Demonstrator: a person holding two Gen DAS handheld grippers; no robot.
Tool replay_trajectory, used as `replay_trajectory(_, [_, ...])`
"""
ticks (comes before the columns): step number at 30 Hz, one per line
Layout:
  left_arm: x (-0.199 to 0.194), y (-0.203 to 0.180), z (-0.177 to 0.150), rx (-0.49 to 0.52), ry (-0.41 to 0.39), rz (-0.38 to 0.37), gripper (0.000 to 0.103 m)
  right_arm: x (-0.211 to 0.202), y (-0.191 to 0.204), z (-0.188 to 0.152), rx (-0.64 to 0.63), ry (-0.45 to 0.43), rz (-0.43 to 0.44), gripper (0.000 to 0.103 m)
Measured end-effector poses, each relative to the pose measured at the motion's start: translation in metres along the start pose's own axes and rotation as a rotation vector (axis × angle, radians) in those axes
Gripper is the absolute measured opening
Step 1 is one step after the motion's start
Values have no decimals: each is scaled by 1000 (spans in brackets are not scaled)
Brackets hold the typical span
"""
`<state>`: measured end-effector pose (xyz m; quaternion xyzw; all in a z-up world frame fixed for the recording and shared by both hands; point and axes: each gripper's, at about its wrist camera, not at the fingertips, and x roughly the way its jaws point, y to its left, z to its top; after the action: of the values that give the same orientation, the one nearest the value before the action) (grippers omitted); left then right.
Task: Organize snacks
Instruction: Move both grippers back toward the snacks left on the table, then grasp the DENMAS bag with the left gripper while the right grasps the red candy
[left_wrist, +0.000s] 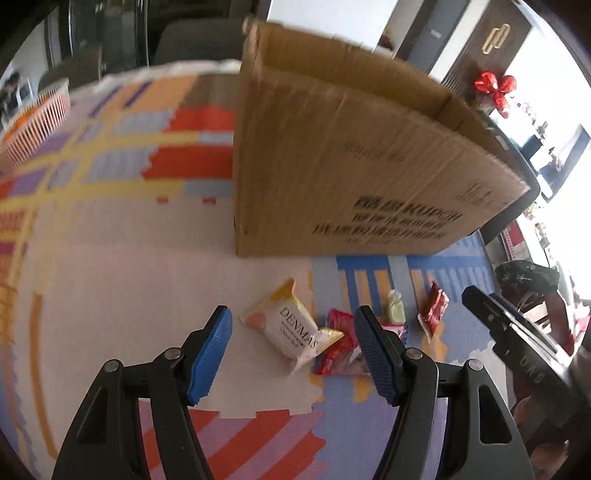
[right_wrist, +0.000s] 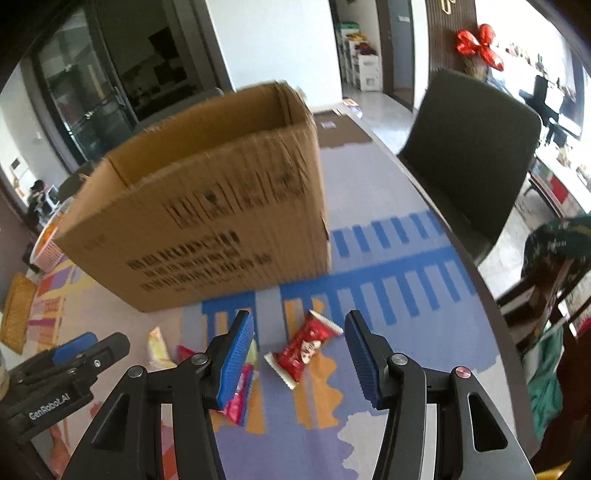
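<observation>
Left tongs (left_wrist: 293, 345) frame a white packet (left_wrist: 291, 332) barely visible rightward.

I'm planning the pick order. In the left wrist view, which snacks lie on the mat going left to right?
White DENMAS packet → red wrapper → pale green packet → red-and-white sachet.

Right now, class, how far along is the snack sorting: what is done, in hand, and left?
Done: nothing shows; the cardboard box interior is hidden. In hand: nothing; the left hand-held gripper and right hand-held gripper are open. Left: the white packet, red packet and others lie on the mat.
</observation>
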<state>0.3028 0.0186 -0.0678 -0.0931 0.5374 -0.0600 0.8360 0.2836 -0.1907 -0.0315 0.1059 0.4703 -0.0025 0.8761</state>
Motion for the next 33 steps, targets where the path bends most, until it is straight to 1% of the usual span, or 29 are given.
replay_trajectory(3, [12, 3, -1, -37, 37, -13, 68, 14, -2, -5, 22, 47, 2, 53])
replay_trajectory(5, [18, 7, -2, -58, 51, -16, 68, 20, -4, -7, 40, 63, 4, 53])
replay_trajectory(13, [34, 15, -1, -129, 86, -21, 65, 39, -10, -9, 84, 98, -24, 53])
replay_trajectory(16, [36, 16, -1, -132, 91, -15, 57, 45, -11, -9, 97, 112, -23, 53])
replay_trajectory(18, [38, 16, -1, -128, 96, -16, 51, 48, -11, -10, 98, 120, -22, 52])
replay_trajectory(20, [39, 16, -1, -124, 104, -21, 48, 51, -11, -10, 93, 123, -19, 51])
replay_trajectory(22, [41, 17, 0, -117, 105, -20, 47, 58, -10, -7, 81, 130, -15, 46])
replay_trajectory(24, [42, 15, 0, -103, 107, -7, 41, 66, -9, -6, 75, 143, -6, 42])
replay_trajectory(29, [42, 12, -3, -63, 104, 18, 35, 75, -5, -8, 59, 157, 17, 33])
replay_trajectory(30, [41, 12, -4, -57, 103, 20, 34, 75, -4, -8, 48, 151, 19, 27])
replay_trajectory(31, [41, 12, -5, -51, 101, 21, 34, 76, -4, -9, 40, 152, 24, 24])
replay_trajectory(33, [41, 8, -6, -39, 96, 25, 33, 76, -3, -13, 31, 147, 31, 24])
